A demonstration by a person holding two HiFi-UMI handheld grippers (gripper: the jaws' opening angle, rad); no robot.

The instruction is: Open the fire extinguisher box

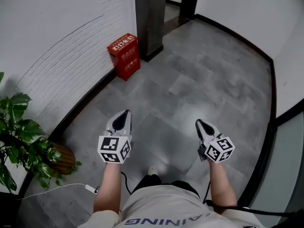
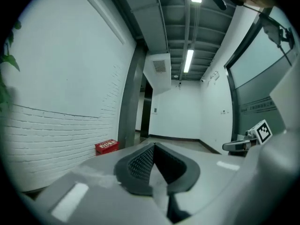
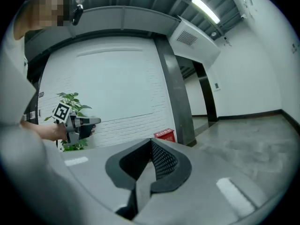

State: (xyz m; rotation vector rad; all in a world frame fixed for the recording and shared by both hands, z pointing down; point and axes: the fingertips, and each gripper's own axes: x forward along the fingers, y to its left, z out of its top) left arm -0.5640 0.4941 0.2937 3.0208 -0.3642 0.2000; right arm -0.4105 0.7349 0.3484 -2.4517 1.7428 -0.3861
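We hold the left gripper [image 1: 124, 114] and the right gripper [image 1: 199, 123] clenched and empty. The red fire extinguisher box [image 1: 124, 56] stands upright in the upper left, against the brick wall [image 1: 57, 56], its front facing lower right.

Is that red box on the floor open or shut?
Shut. The red box stands upright, its lid lies flat on top, and no gap shows.
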